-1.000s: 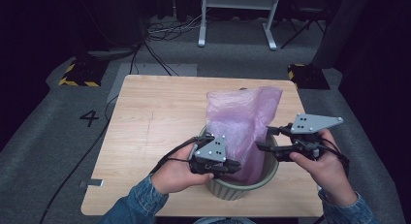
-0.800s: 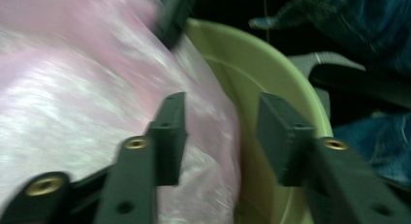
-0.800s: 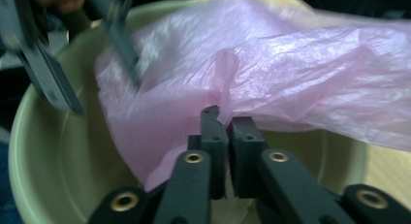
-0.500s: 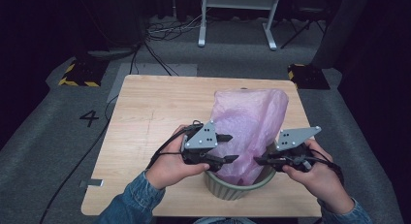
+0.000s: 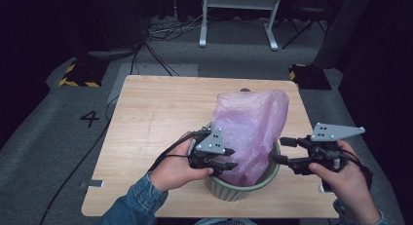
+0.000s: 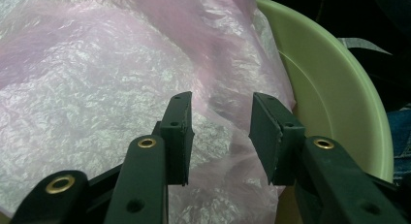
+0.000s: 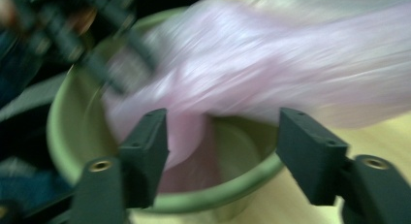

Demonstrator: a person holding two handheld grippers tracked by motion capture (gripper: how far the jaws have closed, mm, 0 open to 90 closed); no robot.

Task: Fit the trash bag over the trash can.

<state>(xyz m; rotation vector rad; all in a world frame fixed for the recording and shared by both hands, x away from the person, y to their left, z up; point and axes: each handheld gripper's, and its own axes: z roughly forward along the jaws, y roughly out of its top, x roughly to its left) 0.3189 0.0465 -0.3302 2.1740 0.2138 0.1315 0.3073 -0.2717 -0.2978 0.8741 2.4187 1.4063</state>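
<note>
- High view: a pale green bowl (image 5: 243, 188) stands near the person's edge of the wooden table (image 5: 160, 118), and a crinkled pink plastic bag (image 5: 253, 127) rises out of it, its top leaning toward the far right.
- Left gripper (image 5: 225, 162) lies against the near left side of the bag, over the bowl's rim, held in the person's left hand (image 5: 175, 169).
- Left gripper view: the two black jaws stand partly spread and have just been closing; the pink film lies right in front of them and bulges toward the gap, but the pads do not press on it.
- Right gripper (image 5: 282, 151) sits just beside the bowl's right rim, held in the right hand (image 5: 343, 178), its tips pointing at the bag.
- Right gripper view, blurred: the jaws are spread wide and have just been opening, with nothing pinched; the bowl's rim (image 7: 213, 197) and the bag (image 7: 271, 73) lie beyond them.
</note>
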